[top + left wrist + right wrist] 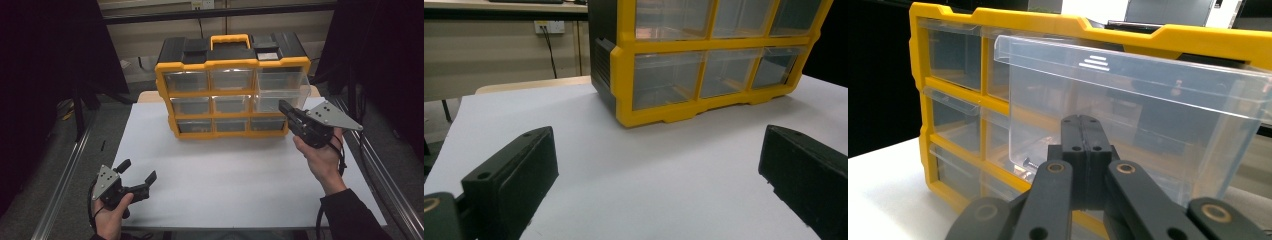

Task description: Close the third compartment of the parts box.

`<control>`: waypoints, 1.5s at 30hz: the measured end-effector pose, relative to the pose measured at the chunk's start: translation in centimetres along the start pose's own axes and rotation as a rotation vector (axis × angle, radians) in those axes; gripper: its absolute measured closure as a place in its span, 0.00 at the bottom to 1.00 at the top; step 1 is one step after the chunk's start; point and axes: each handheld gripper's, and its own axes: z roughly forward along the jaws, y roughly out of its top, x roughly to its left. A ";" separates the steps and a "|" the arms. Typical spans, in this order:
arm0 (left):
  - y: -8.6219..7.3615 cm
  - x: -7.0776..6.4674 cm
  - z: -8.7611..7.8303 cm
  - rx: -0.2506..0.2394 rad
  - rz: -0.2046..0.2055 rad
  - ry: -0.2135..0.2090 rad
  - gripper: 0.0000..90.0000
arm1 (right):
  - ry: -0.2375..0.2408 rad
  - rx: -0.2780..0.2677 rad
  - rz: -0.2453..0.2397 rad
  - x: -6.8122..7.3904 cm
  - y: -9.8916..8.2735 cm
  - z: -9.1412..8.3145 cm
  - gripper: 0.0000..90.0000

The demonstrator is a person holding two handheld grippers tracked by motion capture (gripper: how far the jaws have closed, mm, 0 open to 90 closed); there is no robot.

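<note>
The closed, empty right gripper (pixel 286 108) is held against the pulled-out clear drawer (pixel 280 92) of the yellow organizer (pixel 232 65), seemingly for pushing, while the left gripper (pixel 137 171), wide open and empty, is kept well in front of the organizer.

Desk (pixel 225 185): carries the drawer cabinet (pixel 232 85) at its far middle.
Top right drawer (pixel 280 90): pulled out toward the person, ahead of the other drawers.
Right gripper (pixel 286 107): at the desk's right, jaws pressed together, tips at the pulled-out drawer's front.
Left gripper (pixel 136 172): near left corner of the desk, well apart from the cabinet, jaws spread.
</note>
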 end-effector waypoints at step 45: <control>0.0 0.0 0.0 0.002 0.000 -0.003 0.03 | -0.050 -0.003 0.014 -1.3 -0.1 2.8 1.00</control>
